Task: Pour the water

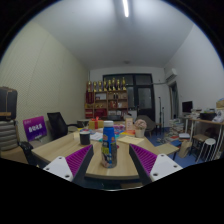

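Note:
A plastic bottle (109,146) with a blue cap and a coloured label stands upright on a light wooden table (118,168), between my two fingers. My gripper (111,160) is open; the purple pads (78,158) flank the bottle with a clear gap on each side. The bottle's base sits slightly left of the midline between the fingers. No cup or other vessel for water shows near it.
A dark box (84,138) sits on the table to the left beyond the fingers. Beyond the table are office chairs (57,124), cluttered desks, a shelf with trophies (108,98) on the back wall, and a desk (205,125) at the right.

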The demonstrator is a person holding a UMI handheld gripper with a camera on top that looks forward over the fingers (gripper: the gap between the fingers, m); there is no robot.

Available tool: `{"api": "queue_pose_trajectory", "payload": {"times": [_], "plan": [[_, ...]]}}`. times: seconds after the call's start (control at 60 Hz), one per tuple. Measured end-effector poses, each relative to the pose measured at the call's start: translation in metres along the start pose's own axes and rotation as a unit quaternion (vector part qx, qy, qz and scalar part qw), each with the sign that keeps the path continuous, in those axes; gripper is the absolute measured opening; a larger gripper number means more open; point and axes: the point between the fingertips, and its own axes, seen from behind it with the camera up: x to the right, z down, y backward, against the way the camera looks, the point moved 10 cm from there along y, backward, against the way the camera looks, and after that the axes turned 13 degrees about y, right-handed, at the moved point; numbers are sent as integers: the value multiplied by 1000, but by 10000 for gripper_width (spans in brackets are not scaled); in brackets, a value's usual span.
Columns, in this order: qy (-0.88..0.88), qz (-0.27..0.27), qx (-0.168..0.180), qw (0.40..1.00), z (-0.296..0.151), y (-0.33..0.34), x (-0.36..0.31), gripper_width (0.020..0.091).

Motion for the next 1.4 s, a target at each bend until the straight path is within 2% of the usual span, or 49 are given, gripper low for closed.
{"api": "queue_pose_trajectory", "payload": {"times": [0.067, 0.15, 0.383, 0.517, 0.6, 0.617, 0.667, 0.833, 0.933, 1.05, 1.067, 1.167, 1.25, 1.317, 1.333, 1.4], "plan": [[-9, 2, 1, 1000, -3, -36, -18, 826], [-4, -2, -13, 1000, 10, -65, -10, 827], [24, 37, -56, 997, 17, -170, -36, 829], [34, 54, -88, 994, 31, -214, -39, 826], [33, 62, -96, 993, 40, -233, -38, 820], [31, 61, -98, 993, 42, -237, -39, 811], [22, 61, -113, 991, 51, -243, -41, 636], [1, 88, -90, 992, 52, -250, -44, 587], [15, 82, -95, 992, 49, -255, -46, 542], [123, 78, -82, 986, 22, -270, -48, 526], [152, 79, -79, 982, 16, -273, -43, 507], [325, 102, -57, 939, -28, -313, -58, 505], [470, 118, -42, 874, -60, -346, -66, 502], [584, 124, -34, 802, -76, -373, -81, 506], [616, 117, -32, 778, -86, -366, -69, 506], [723, 122, -21, 680, -89, -401, -95, 507]]}}
